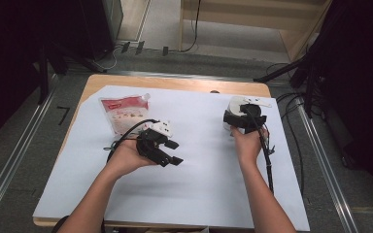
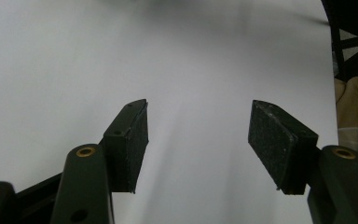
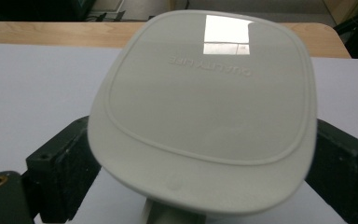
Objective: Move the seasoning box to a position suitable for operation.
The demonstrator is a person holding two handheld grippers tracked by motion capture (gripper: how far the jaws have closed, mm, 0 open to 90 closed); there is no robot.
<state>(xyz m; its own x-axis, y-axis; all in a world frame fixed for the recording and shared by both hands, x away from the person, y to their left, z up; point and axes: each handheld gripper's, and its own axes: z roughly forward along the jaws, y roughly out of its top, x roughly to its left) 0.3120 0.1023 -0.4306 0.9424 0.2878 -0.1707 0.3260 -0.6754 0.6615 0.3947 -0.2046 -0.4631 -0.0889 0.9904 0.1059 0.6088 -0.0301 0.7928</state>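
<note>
Jaws of the right gripper (image 3: 200, 163) stand on either side of a white lidded container (image 3: 205, 107), right of centre in the high view; whether they press it, I cannot tell. Its rounded-square lid is glossy, with a raised inner border and embossed lettering. The left gripper (image 2: 198, 140) hangs wide apart over bare white paper (image 2: 74, 70), lower left of centre. A red-and-white pouch (image 1: 125, 111) lies upper left.
</note>
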